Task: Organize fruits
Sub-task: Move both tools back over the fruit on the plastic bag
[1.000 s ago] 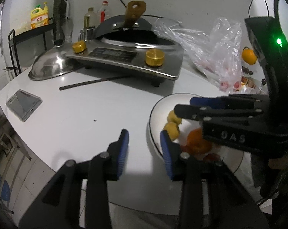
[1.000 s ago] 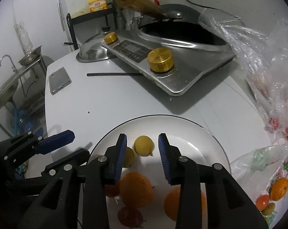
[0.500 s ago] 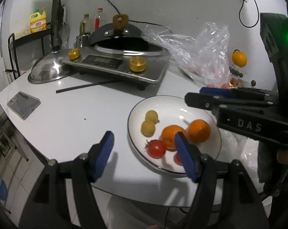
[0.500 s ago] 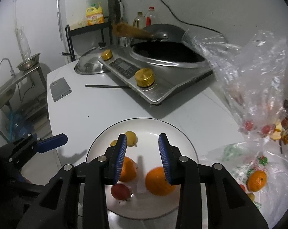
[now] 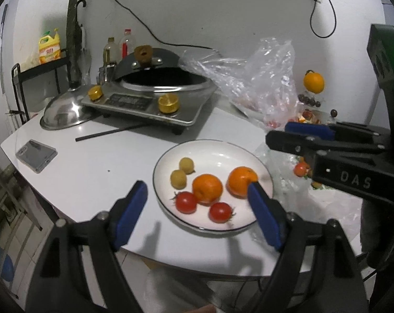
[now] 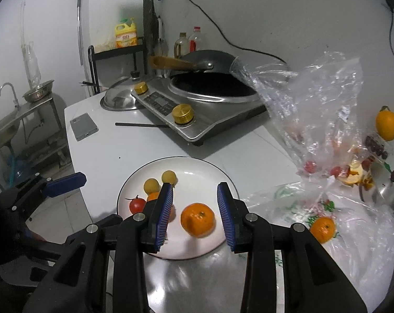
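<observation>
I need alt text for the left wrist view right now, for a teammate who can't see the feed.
A white plate on a white table holds two oranges, two tomatoes and two small yellow fruits. The open, empty left gripper frames it; the right gripper juts in from the right.

1. On the white plate [image 5: 262, 168] we count two oranges [image 5: 207, 188], side by side near the middle.
2. We count two red tomatoes [image 5: 186, 202] on the plate, at its near edge.
3. We count two small yellow fruits [image 5: 178, 179] on the plate, touching each other at its left side.
4. Right of the plate, we see one more orange [image 6: 322, 229] on the printed plastic bag [image 6: 353, 224].
5. Beyond the plate, the stove [image 5: 144, 104] carries two gold knobs [image 5: 168, 103].
6. Behind the stove we count two bottles [image 5: 126, 45].
7. We count two grippers over the plate.
</observation>
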Available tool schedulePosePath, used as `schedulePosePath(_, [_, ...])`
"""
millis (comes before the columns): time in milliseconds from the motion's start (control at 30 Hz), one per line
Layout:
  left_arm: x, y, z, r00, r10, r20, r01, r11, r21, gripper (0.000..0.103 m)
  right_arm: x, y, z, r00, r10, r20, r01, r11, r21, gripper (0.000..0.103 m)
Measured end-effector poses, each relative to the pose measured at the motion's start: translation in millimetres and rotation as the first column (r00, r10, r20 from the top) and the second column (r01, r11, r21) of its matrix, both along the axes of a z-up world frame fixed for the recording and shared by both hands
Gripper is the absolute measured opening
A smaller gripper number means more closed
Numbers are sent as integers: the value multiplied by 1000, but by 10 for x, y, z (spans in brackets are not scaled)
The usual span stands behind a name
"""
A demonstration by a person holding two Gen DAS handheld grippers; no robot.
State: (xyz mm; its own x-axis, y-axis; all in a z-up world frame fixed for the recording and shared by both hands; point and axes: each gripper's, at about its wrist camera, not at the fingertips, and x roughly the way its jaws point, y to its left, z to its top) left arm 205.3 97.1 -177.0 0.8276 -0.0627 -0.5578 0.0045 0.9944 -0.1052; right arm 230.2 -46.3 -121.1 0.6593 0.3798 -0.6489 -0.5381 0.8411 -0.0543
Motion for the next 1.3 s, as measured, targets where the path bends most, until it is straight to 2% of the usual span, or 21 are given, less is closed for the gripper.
schedulePosePath(333, [-95,-267,93,1000,-26,14,25,1000,18,80,-160,-302,104,999,-35,29,35,999,17,38])
schedulePosePath(733, [-87,-664,147,997,-68,23,67,997,34,80,-237,-985,143,991,-125,46,123,992,39,39])
schedulePosePath(767, [-84,-708,150,997,-74,27,73,997,37,80,-236,-1046,135,990,-134,44,132,990,41,46])
schedulePosePath(833, [-65,-783,148,996,-83,24,82,996,38,80,-227,-1192,109,988,-152,38,150,988,49,51])
schedulePosePath(1033, [22,-978,103,995,-104,0,104,993,53,80,-172,-1476,-8,982,-187,13,186,981,52,51])
schedulePosePath(1300, [120,-1128,3,993,-115,-28,117,991,60,80,-50,-1626,-274,979,-201,-41,203,979,34,51])
